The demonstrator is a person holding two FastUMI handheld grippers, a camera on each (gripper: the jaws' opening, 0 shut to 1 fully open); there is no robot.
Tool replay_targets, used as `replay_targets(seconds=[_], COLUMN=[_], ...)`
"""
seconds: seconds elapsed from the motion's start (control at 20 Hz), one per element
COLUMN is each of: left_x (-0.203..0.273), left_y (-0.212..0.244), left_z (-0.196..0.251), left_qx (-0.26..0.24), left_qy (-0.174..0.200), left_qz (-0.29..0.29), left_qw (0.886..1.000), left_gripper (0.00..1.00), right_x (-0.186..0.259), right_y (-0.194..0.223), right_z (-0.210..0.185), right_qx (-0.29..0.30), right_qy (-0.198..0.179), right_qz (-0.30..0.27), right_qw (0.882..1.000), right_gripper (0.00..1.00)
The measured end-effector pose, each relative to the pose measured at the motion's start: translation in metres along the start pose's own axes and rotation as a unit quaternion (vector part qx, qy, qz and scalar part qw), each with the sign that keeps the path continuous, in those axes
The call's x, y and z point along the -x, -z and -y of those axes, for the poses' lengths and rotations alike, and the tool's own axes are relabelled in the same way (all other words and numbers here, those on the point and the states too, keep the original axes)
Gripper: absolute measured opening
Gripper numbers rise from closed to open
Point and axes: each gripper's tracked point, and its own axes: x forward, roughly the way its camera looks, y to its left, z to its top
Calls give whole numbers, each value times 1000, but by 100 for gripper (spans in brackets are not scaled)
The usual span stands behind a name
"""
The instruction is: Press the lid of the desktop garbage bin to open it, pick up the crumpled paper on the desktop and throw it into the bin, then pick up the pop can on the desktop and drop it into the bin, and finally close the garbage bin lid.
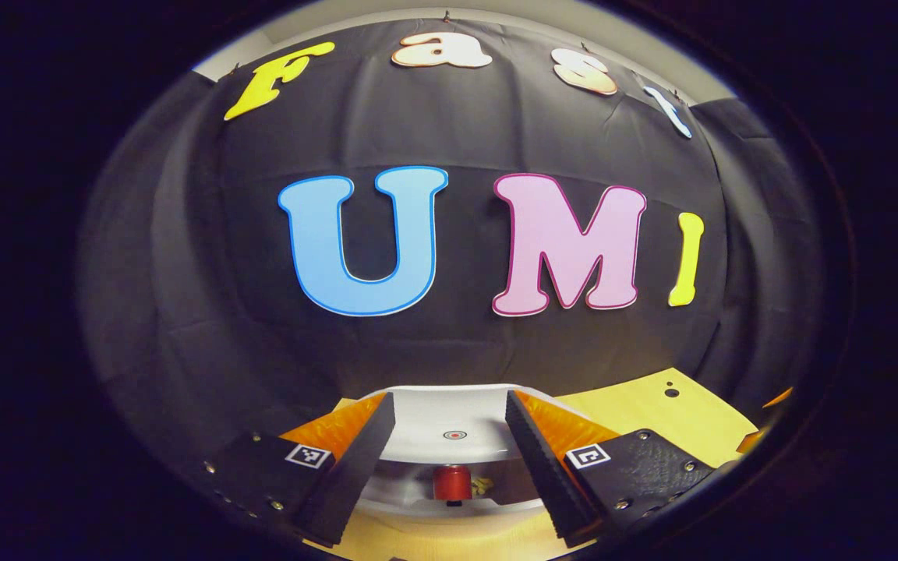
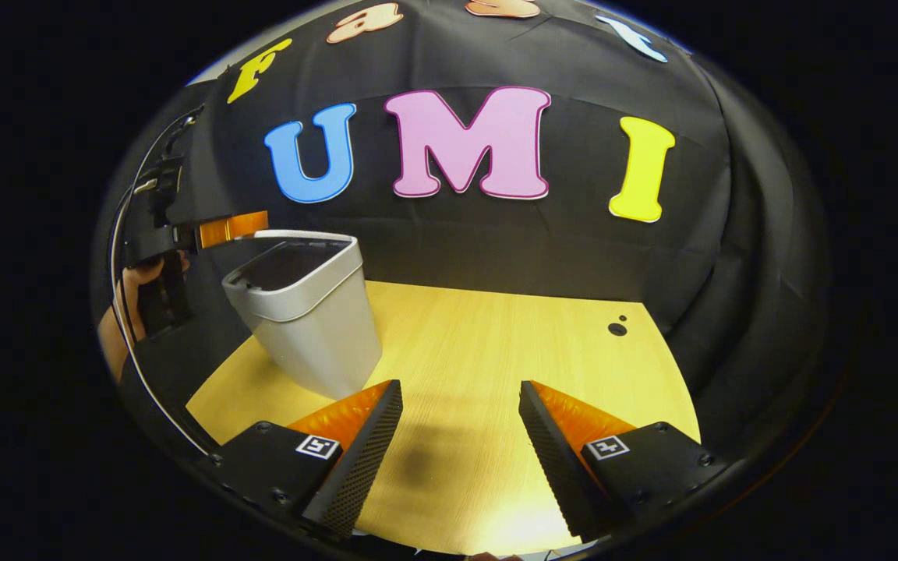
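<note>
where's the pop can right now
In the left gripper view the pop can sits down inside the open garbage bin, directly below and between the left gripper's spread fingers.

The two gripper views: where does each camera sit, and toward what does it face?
Left gripper view: rides on the left hand-held gripper, above the open white plastic garbage bin, a red pop can inside it; own fingers spread.
Right gripper view: rides on the right hand-held gripper, low over the yellow wooden desktop; own fingers spread.
Shared: bin, desktop, left gripper.
</note>
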Motion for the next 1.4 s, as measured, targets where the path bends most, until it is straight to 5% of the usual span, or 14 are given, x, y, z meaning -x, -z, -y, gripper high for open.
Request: replay_targets(seconds=[0.3,1.25,1.4], left_x=[4,7,12], left_y=[56,60,48], left_z=[0,3,1], left_qx=[10,-10,-6], left_qy=[-7,14,-10], left_qz=[-49,34,27], left_qw=[999,999,1000], left_gripper=[94,95,94], right_x=[-2,5,12], right_y=[13,-4,-15], right_z=[-2,4,11], right_qx=[3,7,8], right_qy=[-5,3,13], right_qz=[-17,18,38], right_qw=[1000,1000,999], right_gripper=[98,98,98])
